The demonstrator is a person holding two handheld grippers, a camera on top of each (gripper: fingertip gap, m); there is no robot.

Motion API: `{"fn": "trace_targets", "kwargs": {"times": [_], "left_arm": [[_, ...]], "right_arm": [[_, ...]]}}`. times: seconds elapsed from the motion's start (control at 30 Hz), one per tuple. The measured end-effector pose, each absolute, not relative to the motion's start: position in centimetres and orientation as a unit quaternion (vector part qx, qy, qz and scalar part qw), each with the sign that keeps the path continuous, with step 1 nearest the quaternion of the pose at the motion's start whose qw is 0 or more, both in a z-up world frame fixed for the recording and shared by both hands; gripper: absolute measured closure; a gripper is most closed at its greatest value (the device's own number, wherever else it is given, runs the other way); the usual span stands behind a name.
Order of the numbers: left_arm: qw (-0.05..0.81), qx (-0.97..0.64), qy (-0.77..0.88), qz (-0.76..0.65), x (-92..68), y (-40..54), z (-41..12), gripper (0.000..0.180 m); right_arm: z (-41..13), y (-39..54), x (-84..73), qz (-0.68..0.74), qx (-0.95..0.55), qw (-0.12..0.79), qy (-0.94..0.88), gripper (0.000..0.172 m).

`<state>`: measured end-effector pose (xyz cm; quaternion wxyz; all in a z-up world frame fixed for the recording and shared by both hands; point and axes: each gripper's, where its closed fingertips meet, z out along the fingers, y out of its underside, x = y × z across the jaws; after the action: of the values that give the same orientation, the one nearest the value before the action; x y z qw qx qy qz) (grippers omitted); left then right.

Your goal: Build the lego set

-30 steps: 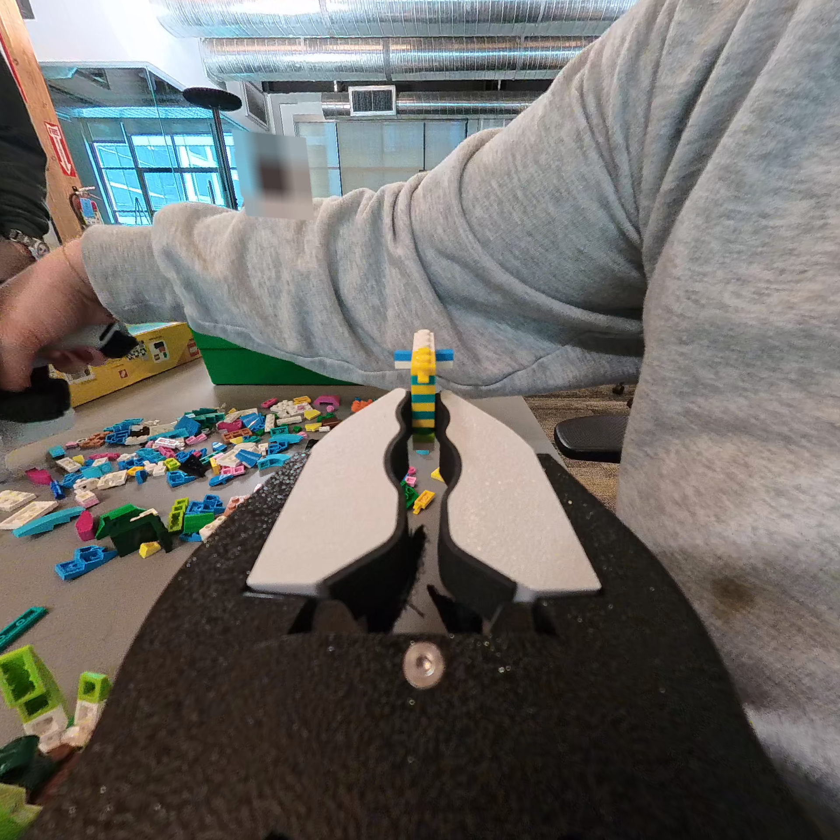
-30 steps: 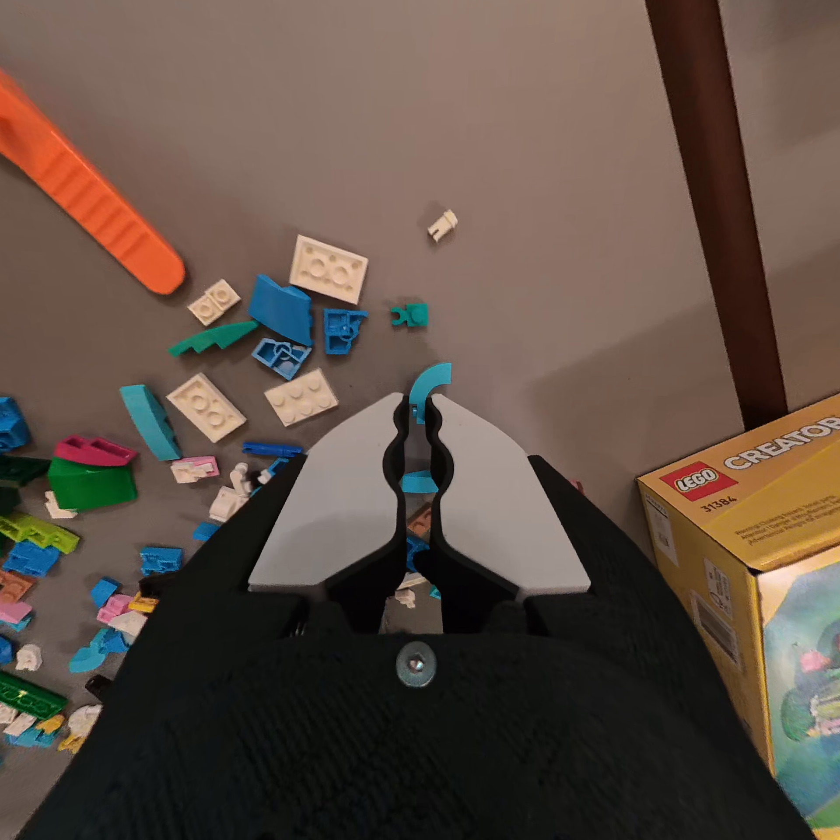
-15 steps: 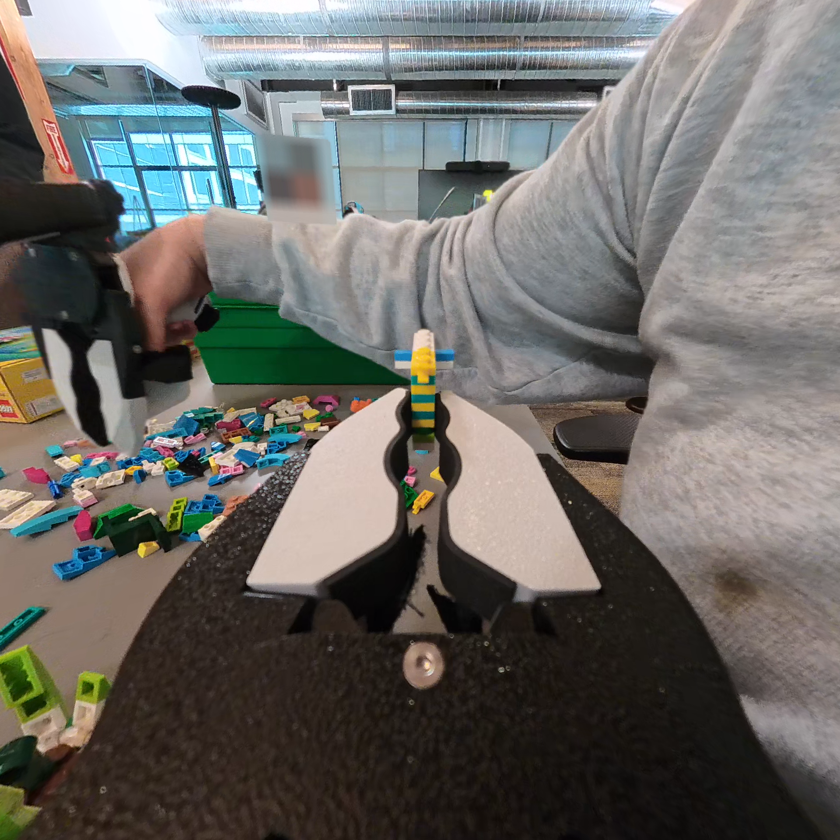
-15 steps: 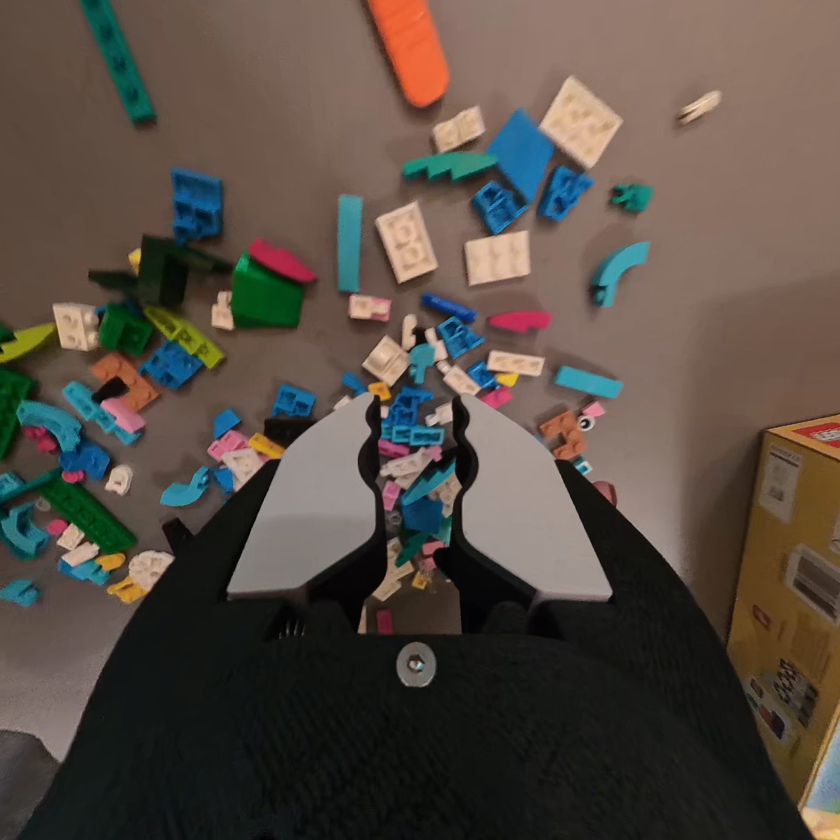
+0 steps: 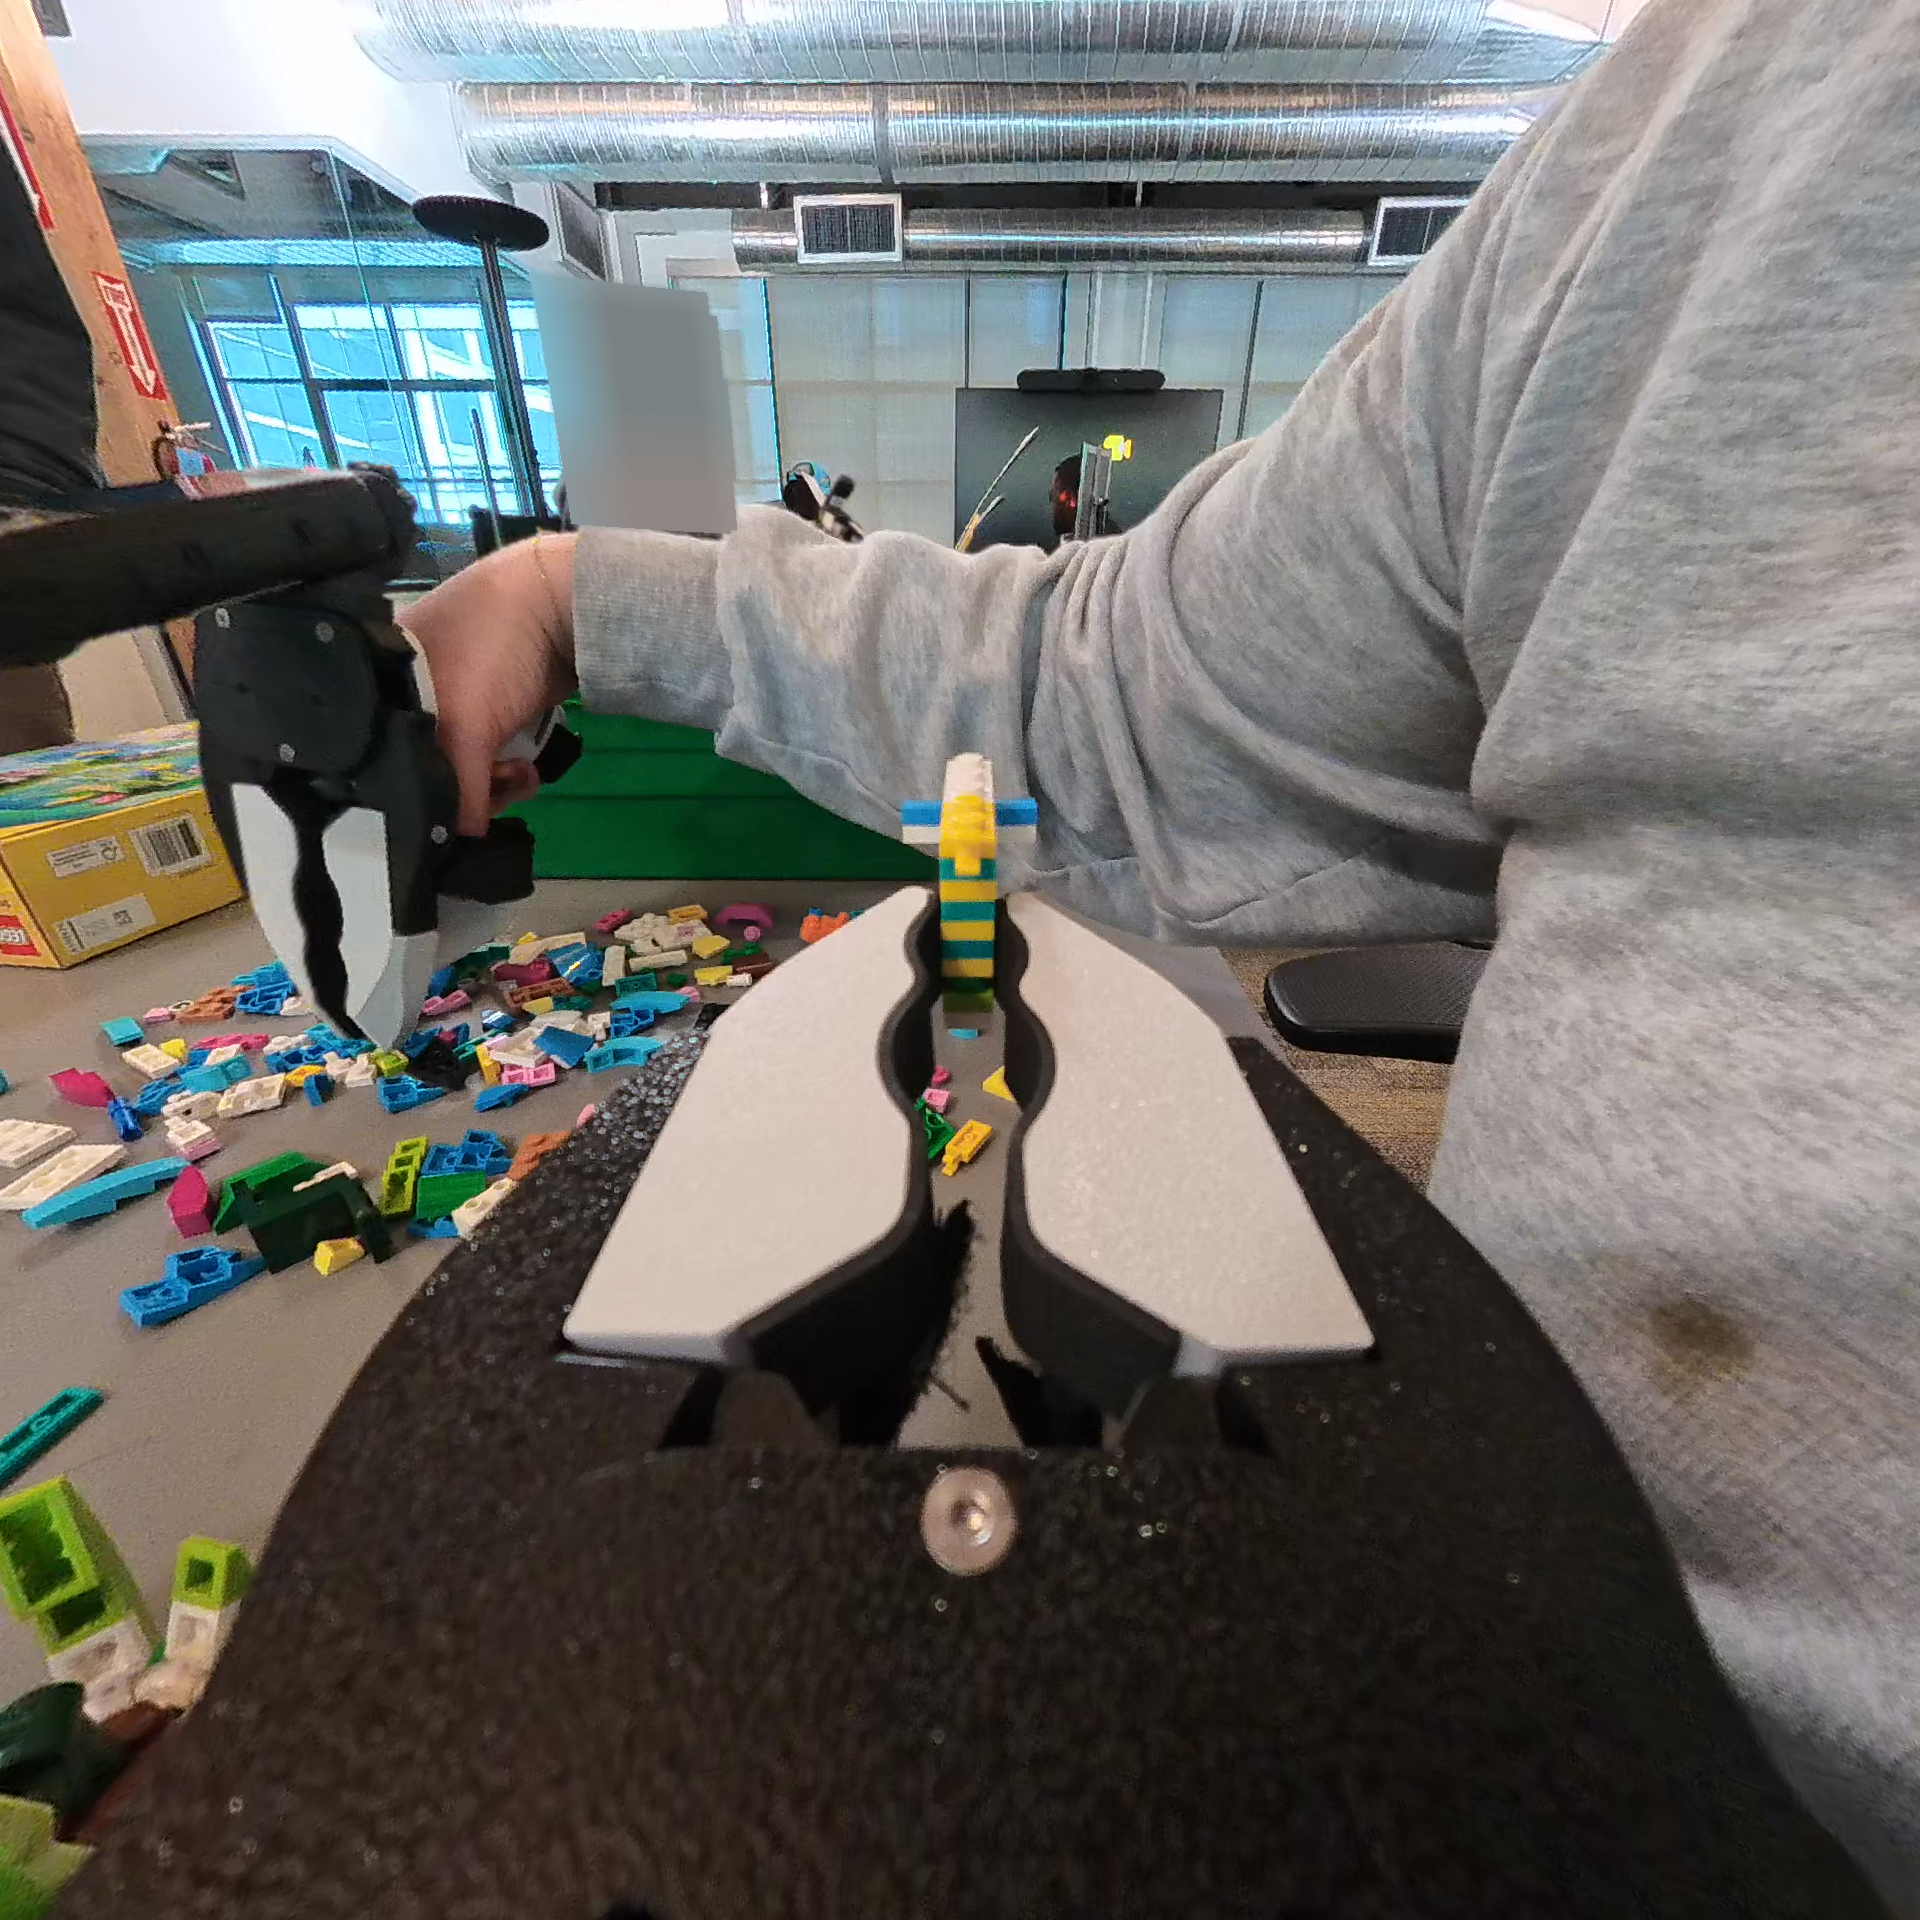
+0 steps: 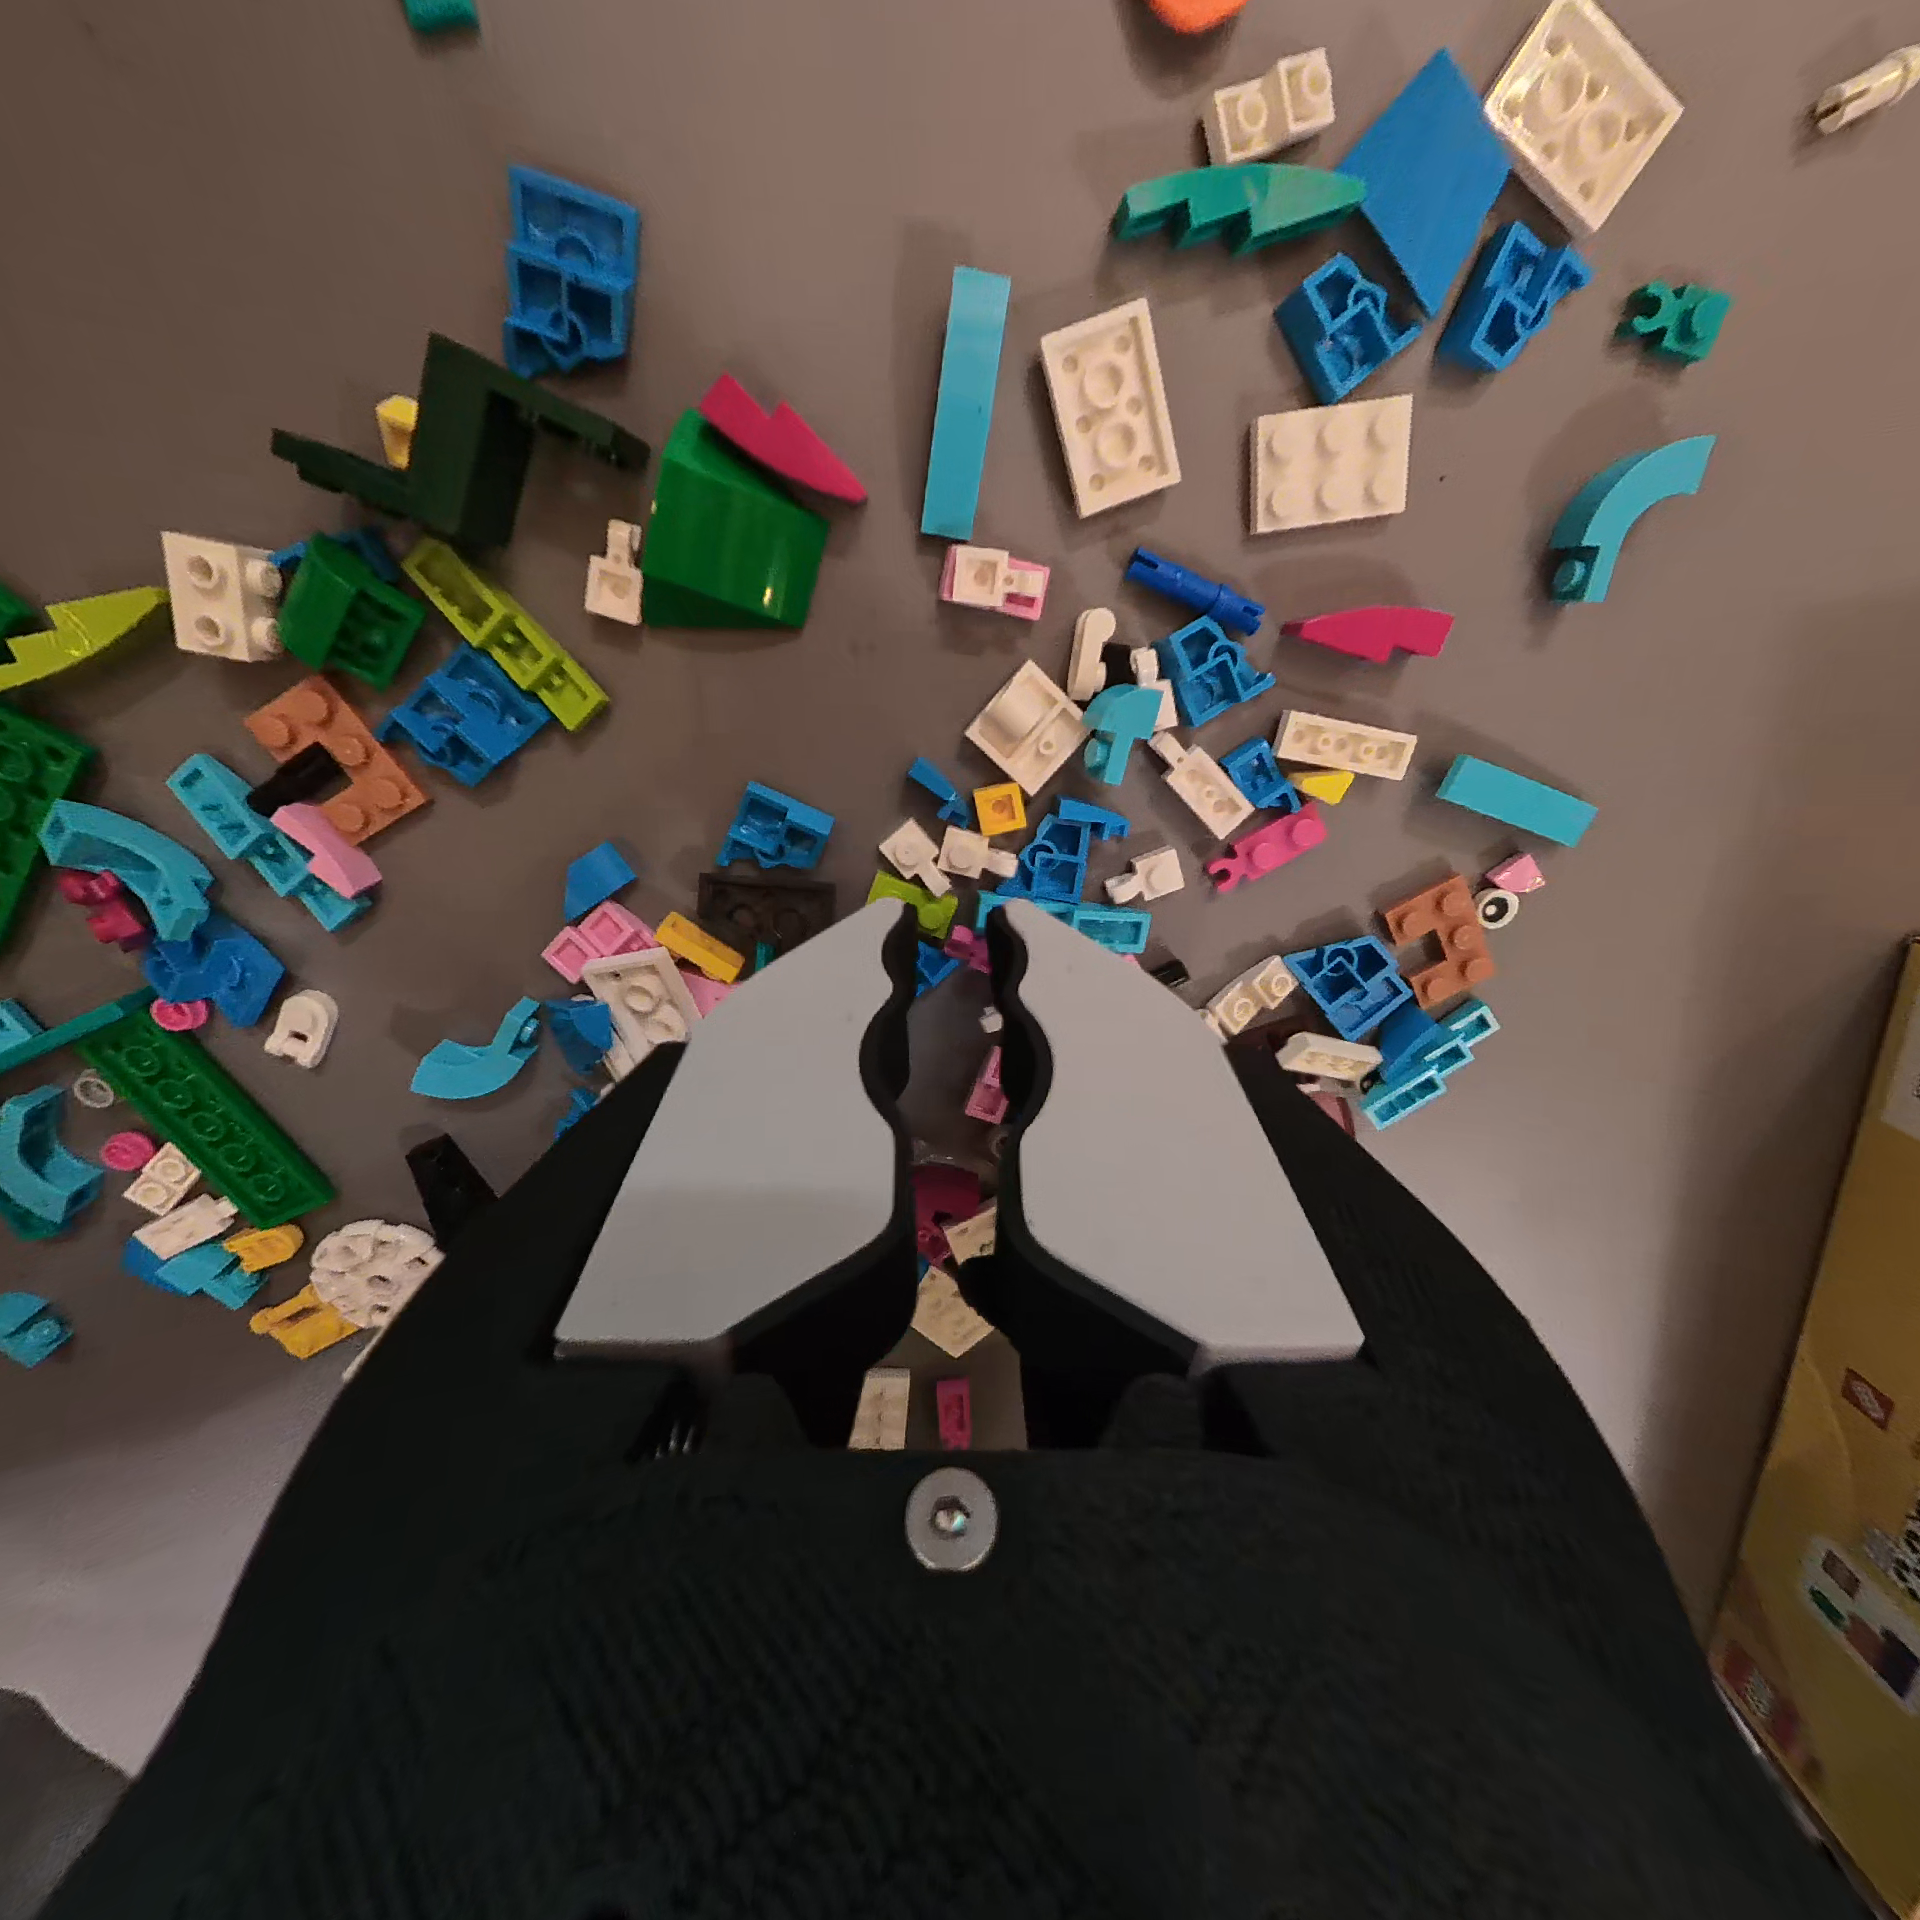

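Note:
My left gripper [image 5: 966, 906] is shut on an upright stack of yellow and teal bricks [image 5: 967, 914] with blue and white plates crossed near its top, held above the grey table [image 5: 260, 1351]. My right gripper [image 6: 951, 920] points down over a dense scatter of small bricks, jaws a little apart with nothing gripped. A small magenta piece [image 6: 966, 948] and blue bits show on the table between its tips. It also shows in the left wrist view [image 5: 348, 1003], tips just above the bricks. A teal curved piece [image 6: 1626, 509] lies on the table far right.
Loose bricks of many colours cover the table [image 6: 831, 156]. A yellow box [image 6: 1860, 1351] stands at the right edge, also in the left wrist view [image 5: 104, 862]. A green bin [image 5: 675, 821] sits behind. A grey sleeve [image 5: 1143, 675] crosses above the stack.
My right gripper let go of the teal curved piece, which now lies on the table. It opened, moved over the denser pile, and its jaws narrowed again. My left gripper stayed still.

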<state>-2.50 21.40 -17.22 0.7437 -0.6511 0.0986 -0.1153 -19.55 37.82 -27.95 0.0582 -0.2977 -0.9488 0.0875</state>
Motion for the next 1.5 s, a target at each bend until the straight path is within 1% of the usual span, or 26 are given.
{"fn": "trace_targets", "kwargs": {"times": [0.07, 0.27, 0.4, 0.5, 0.67, 0.97, 1.17, 1.37, 1.5], "left_arm": [[0.744, -0.651, 0.099, -0.115, -2.5, 21.4, -17.2, 0.172], [0.744, -0.651, 0.099, -0.115, -2.4, 21.4, -17.2, 0.172], [0.744, -0.651, 0.099, -0.114, -2.4, 21.4, -17.2, 0.172], [0.743, -0.652, 0.099, -0.113, -2.3, 21.4, -17.2, 0.172], [0.743, -0.653, 0.099, -0.114, -2.3, 21.4, -17.2, 0.172], [0.742, -0.653, 0.099, -0.113, -2.3, 21.4, -17.2, 0.172], [0.741, -0.654, 0.100, -0.114, -2.2, 21.4, -17.1, 0.172], [0.741, -0.655, 0.101, -0.113, -2.1, 21.5, -17.1, 0.172], [0.741, -0.654, 0.102, -0.113, -2.1, 21.5, -17.1, 0.172]], "right_arm": [[-28.1, 37.8, -19.5, 0.085, -0.294, 0.063, -0.950, 0.164], [-28.2, 36.7, -19.2, 0.098, -0.285, 0.057, -0.952, 0.168], [-27.6, 35.9, -18.8, 0.126, -0.293, 0.053, -0.946, 0.161], [-27.2, 35.8, -18.8, 0.159, -0.322, 0.045, -0.932, 0.160], [-28.1, 36.2, -18.5, 0.147, -0.343, 0.034, -0.927, 0.157], [-28.3, 36.1, -18.9, 0.156, -0.367, 0.031, -0.917, 0.152], [-28.3, 36.3, -19.0, 0.151, -0.375, 0.031, -0.914, 0.156], [-28.3, 36.2, -19.0, 0.153, -0.381, 0.028, -0.911, 0.156], [-28.3, 36.0, -18.8, 0.151, -0.369, 0.026, -0.917, 0.163]]}}
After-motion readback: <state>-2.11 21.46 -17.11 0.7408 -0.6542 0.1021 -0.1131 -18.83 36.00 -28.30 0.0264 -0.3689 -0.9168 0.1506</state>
